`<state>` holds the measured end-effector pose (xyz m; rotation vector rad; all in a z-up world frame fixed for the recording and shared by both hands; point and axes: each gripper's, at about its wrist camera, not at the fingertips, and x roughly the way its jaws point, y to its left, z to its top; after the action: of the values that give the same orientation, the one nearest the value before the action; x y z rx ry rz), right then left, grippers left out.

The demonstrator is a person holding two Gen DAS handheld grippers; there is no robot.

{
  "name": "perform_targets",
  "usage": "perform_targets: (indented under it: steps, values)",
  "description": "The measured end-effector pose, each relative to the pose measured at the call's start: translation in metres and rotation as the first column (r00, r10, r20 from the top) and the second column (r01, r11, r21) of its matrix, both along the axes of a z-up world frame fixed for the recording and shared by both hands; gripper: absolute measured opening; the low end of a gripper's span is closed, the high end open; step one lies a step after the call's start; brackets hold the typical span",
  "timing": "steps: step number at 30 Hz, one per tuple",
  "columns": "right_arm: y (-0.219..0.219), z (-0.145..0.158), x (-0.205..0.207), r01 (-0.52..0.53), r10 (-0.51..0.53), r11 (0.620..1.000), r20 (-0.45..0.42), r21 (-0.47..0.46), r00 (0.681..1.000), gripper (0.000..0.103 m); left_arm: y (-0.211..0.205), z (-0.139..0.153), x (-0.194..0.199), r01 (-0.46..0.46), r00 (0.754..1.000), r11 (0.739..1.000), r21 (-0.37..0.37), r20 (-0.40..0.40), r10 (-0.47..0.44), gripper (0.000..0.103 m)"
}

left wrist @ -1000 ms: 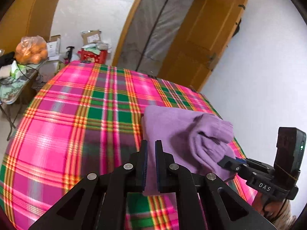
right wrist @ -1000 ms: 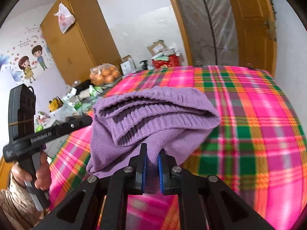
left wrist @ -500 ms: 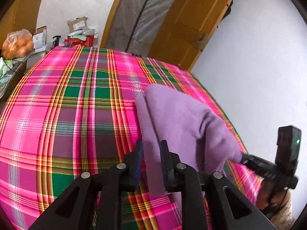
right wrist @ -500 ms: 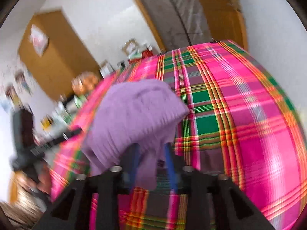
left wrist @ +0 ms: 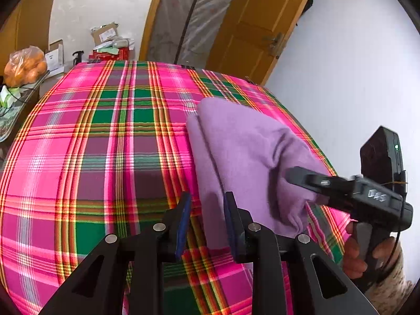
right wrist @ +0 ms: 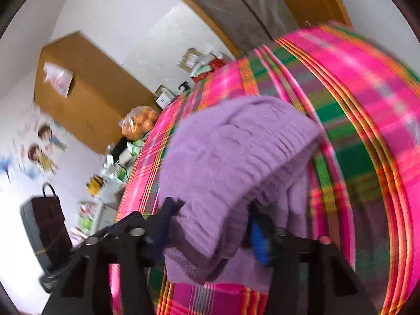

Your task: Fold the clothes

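A folded purple knit sweater (left wrist: pixel 244 152) lies on the pink and green plaid cloth (left wrist: pixel 105 144), near its right edge. My left gripper (left wrist: pixel 207 210) stands at the sweater's near left corner. Its jaws are opening, and the fabric's edge runs between the pads untouched. In the right wrist view, which is blurred, my right gripper (right wrist: pixel 212 218) straddles a thick fold of the sweater (right wrist: pixel 231 152). Its jaws are closing, with a dark gap still showing at the blue pad. From the left wrist view the right gripper (left wrist: pixel 296 177) reaches in against the sweater's right side, held by a hand (left wrist: pixel 354 252).
A bag of oranges (left wrist: pixel 25 65) sits on a cluttered side table at the left. Boxes (left wrist: pixel 105 36) stand past the far end of the cloth. A wooden door (left wrist: pixel 262 26) and a white wall close the right side. A wardrobe (right wrist: pixel 86 99) stands at the back left.
Both grippers were shut on the sweater's near edge and have since come apart. The sweater has settled lower on the cloth. The right wrist view has rolled and dipped.
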<state>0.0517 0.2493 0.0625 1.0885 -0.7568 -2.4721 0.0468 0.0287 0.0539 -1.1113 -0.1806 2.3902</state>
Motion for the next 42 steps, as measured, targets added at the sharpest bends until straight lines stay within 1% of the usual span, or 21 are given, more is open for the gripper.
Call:
perform_targets:
  steps: [3,7,10,13,17,20,21,23,26,28,30,32,35,36,42]
  values:
    - [-0.016,0.014,-0.003,-0.044,0.044,0.999,-0.061,0.011,0.997,0.036,-0.007,0.003,0.002,-0.011,1.0,1.0,0.013,-0.008,0.011,0.026]
    - [-0.043,0.032,-0.013,-0.12,0.118,0.993,-0.126,-0.004,0.985,0.034,-0.018,0.008,0.005,-0.032,0.999,0.999,0.023,-0.023,0.033,0.026]
    - [-0.076,0.042,-0.018,-0.207,0.204,0.978,-0.167,-0.003,0.965,0.034,-0.033,0.011,0.007,-0.063,0.997,0.997,0.036,-0.035,0.064,0.026]
    - [-0.109,0.043,-0.026,-0.284,0.279,0.959,-0.173,-0.004,0.945,0.034,-0.051,0.01,0.009,-0.11,0.993,0.993,0.044,-0.034,0.111,0.026]
    - [-0.154,0.028,-0.041,-0.361,0.357,0.932,-0.131,-0.009,0.925,0.034,-0.079,0.005,0.011,-0.184,0.982,0.982,0.044,-0.022,0.185,0.026]
    - [-0.178,0.014,-0.05,-0.386,0.383,0.923,-0.101,-0.004,0.918,0.034,-0.1,-0.001,0.013,-0.244,0.97,0.969,0.038,-0.001,0.244,0.026]
    - [-0.183,0.008,-0.055,-0.39,0.389,0.921,-0.078,-0.001,0.918,0.034,-0.106,-0.003,0.013,-0.261,0.965,0.965,0.033,0.008,0.261,0.026]
    - [-0.191,-0.005,-0.066,-0.389,0.389,0.921,-0.025,0.004,0.921,0.035,-0.117,-0.008,0.013,-0.299,0.954,0.954,0.025,0.022,0.298,0.026]
    - [-0.2,-0.019,-0.071,-0.425,0.425,0.905,0.041,0.003,0.904,0.037,-0.129,-0.012,0.014,-0.331,0.943,0.943,0.035,0.032,0.33,0.026]
    - [-0.207,-0.02,-0.068,-0.454,0.452,0.89,0.056,0.041,0.891,0.038,-0.136,-0.014,0.014,-0.354,0.935,0.935,0.035,0.04,0.352,0.026]
    - [-0.211,-0.017,-0.063,-0.467,0.464,0.88,0.056,0.087,0.884,0.042,-0.142,-0.017,0.013,-0.375,0.926,0.927,0.032,0.05,0.373,0.026]
    - [-0.212,-0.011,-0.056,-0.469,0.467,0.872,0.044,0.144,0.883,0.043,-0.145,-0.017,0.013,-0.391,0.92,0.92,0.035,0.054,0.389,0.026]
    - [-0.212,0.006,-0.042,-0.469,0.486,0.85,-0.016,0.24,0.874,0.043,-0.143,-0.013,0.013,-0.392,0.92,0.919,0.033,0.039,0.391,0.026]
    - [-0.212,0.012,-0.038,-0.467,0.491,0.846,-0.037,0.258,0.87,0.043,-0.141,-0.011,0.015,-0.392,0.92,0.919,0.032,0.035,0.391,0.026]
    - [-0.185,0.034,-0.032,-0.397,0.433,0.878,-0.091,0.268,0.897,0.043,-0.134,-0.005,0.014,-0.393,0.919,0.919,0.039,0.029,0.392,0.026]
